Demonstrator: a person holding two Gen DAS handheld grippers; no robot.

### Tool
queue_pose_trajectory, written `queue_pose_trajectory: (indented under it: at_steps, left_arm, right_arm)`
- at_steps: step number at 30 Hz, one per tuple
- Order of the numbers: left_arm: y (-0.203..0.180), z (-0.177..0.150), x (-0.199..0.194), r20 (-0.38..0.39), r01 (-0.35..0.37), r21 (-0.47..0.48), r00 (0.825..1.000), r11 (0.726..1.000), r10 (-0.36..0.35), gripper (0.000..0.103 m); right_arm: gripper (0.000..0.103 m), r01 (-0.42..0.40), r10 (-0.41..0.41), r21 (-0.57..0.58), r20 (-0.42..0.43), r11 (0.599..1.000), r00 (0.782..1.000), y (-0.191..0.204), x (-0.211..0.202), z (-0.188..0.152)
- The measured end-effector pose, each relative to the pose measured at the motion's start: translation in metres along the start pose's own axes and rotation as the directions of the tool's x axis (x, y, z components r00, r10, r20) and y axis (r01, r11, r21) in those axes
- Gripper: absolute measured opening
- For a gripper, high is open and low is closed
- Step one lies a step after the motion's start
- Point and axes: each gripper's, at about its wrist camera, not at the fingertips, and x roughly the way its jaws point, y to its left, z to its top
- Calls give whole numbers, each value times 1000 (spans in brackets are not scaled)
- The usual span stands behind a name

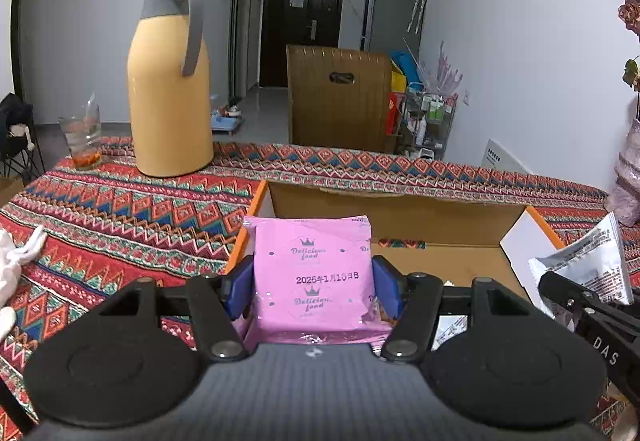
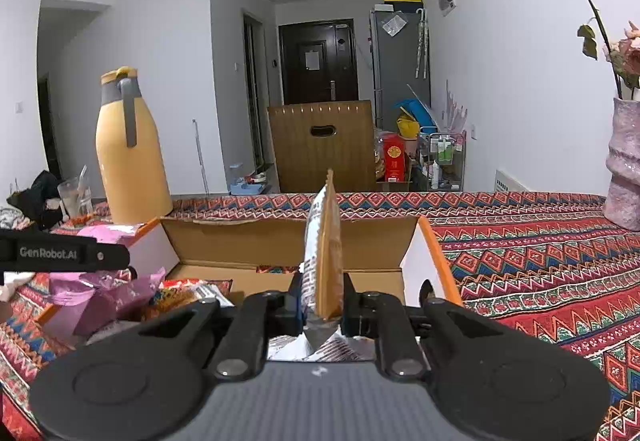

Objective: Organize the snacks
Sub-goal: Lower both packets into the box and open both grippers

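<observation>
My left gripper [image 1: 314,291] is shut on a pink snack packet [image 1: 316,273] printed "Delicious food", held flat-on at the near left corner of an open cardboard box [image 1: 400,207] with orange edges. My right gripper [image 2: 322,305] is shut on a thin white and brown snack packet [image 2: 324,241], held edge-on and upright over the same box [image 2: 280,237]. That packet [image 1: 592,265] also shows at the right of the left wrist view. In the right wrist view, the pink packet [image 2: 108,233] and the other gripper's arm sit at the left. Further packets [image 2: 188,291] lie inside the box.
A tall yellow thermos jug [image 1: 170,81] and a glass [image 1: 82,139] stand at the back left of the patterned tablecloth [image 2: 540,261]. A pink vase [image 2: 624,165] with dried flowers stands at the right. White cloth [image 1: 16,265] lies at the left edge.
</observation>
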Motion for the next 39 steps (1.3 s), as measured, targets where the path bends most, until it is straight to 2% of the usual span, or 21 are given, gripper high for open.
queue_pose_trajectory:
  at_steps: [6, 8, 10, 11, 12, 13, 14, 16, 18, 39]
  left_arm:
    - [1, -4, -2, 3, 14, -1, 1000, 1000, -14, 63]
    - [1, -4, -5, 18, 10, 0, 1000, 1000, -10, 71]
    - [2, -2, -8, 36, 9, -6, 999, 1000, -9, 86]
    - [2, -2, -10, 44, 8, -7, 999, 1000, -7, 88]
    - [3, -2, -11, 52, 7, -9, 999, 1000, -7, 92]
    - [3, -2, -12, 57, 9, -12, 998, 1000, -8, 100]
    - [4, -2, -14, 63, 5, -18, 998, 1000, -3, 103]
    - [5, -1, -16, 74, -3, -28, 997, 1000, 5, 103]
    - [6, -1, -17, 75, 3, -36, 997, 999, 0, 103]
    - [7, -1, -24, 79, 17, -53, 997, 998, -12, 103]
  right_arm:
    - [16, -5, 5, -16, -38, 1000, 999, 4, 8, -8]
    - [19, -11, 10, -16, -39, 1000, 999, 5, 7, -8]
    - [20, -10, 9, -16, -35, 1000, 999, 5, 5, -8]
    - [24, -11, 11, -13, -36, 1000, 999, 5, 4, -8]
    - [36, -15, 14, -8, -35, 1000, 999, 4, 4, -8]
    - [51, -13, 13, -4, -33, 1000, 999, 4, 3, -8]
    - [60, -10, 10, -1, -29, 1000, 1000, 3, 1, -8]
    - [91, -7, 7, 5, -19, 1000, 1000, 2, -1, -8]
    - [103, -3, 3, 7, -2, 1000, 1000, 1, -4, -8]
    - [103, 12, -13, 19, 24, 1000, 1000, -1, -13, -4]
